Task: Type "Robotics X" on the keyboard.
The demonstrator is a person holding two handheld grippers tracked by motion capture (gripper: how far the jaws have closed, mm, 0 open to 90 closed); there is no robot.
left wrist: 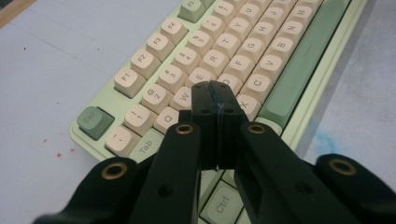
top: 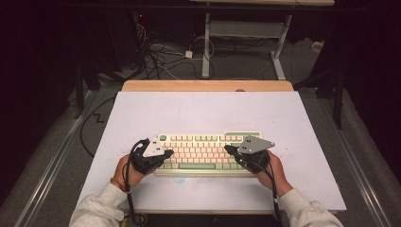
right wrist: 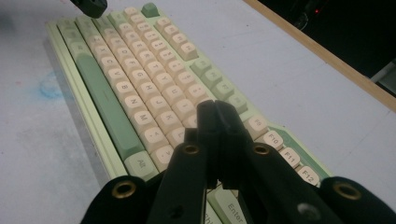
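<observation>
On the near half of the table (top: 142, 109), the keyboard (top: 203, 153) lies flat; left hand-held gripper (left wrist: 215, 95) and right hand-held gripper (right wrist: 215, 112), jaws together and empty, hover over its ends, key-pressing apparently just starting, contact unclear.

The keyboard (top: 203, 153) fills the near middle of the worktop (top: 208, 111); bare surface lies open behind it and along both sides, offering passage for either hand-held gripper.

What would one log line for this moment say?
left gripper: jaws shut, over keyboard left keys | right gripper: jaws shut, over right keys | nothing held | keyboard flat on table
</observation>
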